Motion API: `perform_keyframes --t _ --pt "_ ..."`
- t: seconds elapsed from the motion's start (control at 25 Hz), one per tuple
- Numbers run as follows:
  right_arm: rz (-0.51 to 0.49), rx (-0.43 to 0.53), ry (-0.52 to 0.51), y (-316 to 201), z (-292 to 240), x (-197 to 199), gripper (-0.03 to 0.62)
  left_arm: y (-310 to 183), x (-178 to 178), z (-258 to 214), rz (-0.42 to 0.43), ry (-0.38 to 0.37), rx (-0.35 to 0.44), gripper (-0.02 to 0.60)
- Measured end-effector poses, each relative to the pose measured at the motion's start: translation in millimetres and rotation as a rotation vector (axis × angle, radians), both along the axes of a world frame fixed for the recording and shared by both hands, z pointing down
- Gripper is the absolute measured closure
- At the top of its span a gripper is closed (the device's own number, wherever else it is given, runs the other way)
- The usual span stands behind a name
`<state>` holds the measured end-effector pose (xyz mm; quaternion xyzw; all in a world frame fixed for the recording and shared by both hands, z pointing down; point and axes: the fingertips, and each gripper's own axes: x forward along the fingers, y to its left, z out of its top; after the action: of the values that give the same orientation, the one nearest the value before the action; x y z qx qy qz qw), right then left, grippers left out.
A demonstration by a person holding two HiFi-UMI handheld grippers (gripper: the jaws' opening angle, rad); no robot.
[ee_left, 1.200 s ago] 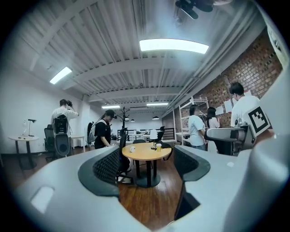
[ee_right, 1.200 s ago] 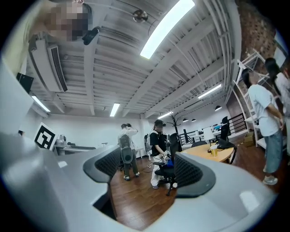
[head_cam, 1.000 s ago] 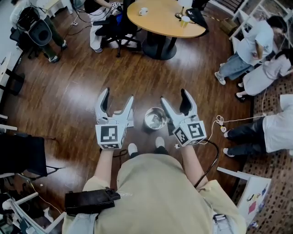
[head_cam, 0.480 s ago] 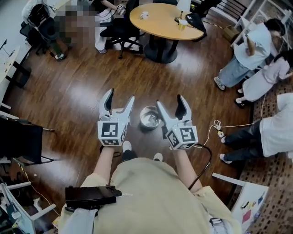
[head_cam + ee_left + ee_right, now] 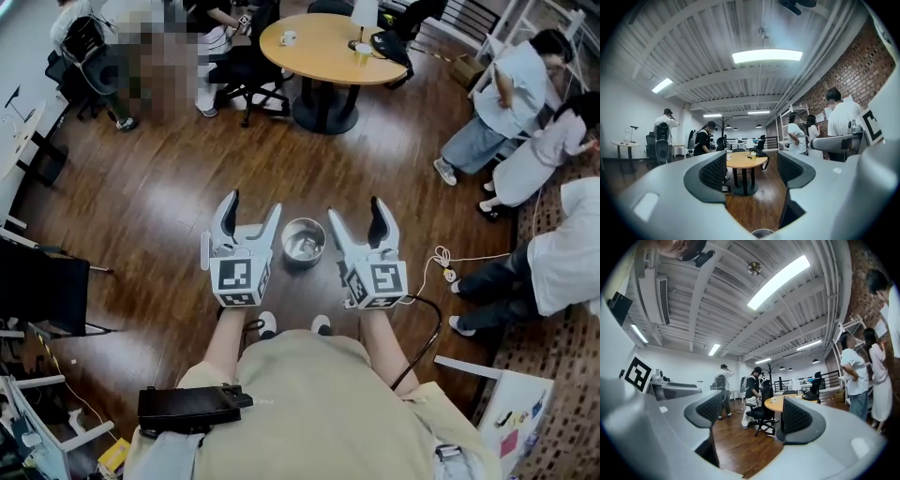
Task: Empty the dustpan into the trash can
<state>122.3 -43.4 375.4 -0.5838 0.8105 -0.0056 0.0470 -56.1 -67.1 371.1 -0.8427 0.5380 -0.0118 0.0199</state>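
Observation:
A small round metal trash can (image 5: 303,241) stands on the wood floor just ahead of the person's shoes. It lies between my two grippers in the head view, and its rim shows at the bottom edge of the left gripper view (image 5: 762,233). My left gripper (image 5: 251,206) (image 5: 750,171) is held level to the can's left, open, with nothing between its fingers. My right gripper (image 5: 354,211) (image 5: 752,416) is held level to the can's right, also open and empty. No dustpan shows in any view.
A round wooden table (image 5: 323,47) (image 5: 743,161) (image 5: 780,403) stands ahead, with a black office chair (image 5: 239,66) to its left. Several people stand or sit at the right (image 5: 497,103) and far left. A white cable (image 5: 450,258) lies on the floor at the right.
The person and both grippers have shifted together across the floor. The trash can now sits more squarely between the two grippers. Both pairs of jaws have stayed open and empty.

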Motion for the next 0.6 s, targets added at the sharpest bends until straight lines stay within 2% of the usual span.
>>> perform_keyframes --t 0.2,0.28,0.44,0.6 --pt "0.076 0.046 0.157 -5.9 -11.3 -0.9 0.203 -0.3 -23.0 -14.9 -0.083 0.019 0.04 0.261" --pt "0.087 0.063 0.21 -7.9 -13.8 -8.5 0.203 0.4 -34.8 -17.6 -0.121 0.036 0.058 0.295" --pt "0.101 0.076 0.184 -17.1 -18.1 -24.2 0.206 -5.2 -47.2 -14.0 -0.115 0.002 0.066 0.298" --pt "0.096 0.058 0.165 -23.0 -15.4 -34.2 0.206 -8.3 -52.6 -6.3 -0.093 0.008 0.037 0.308"
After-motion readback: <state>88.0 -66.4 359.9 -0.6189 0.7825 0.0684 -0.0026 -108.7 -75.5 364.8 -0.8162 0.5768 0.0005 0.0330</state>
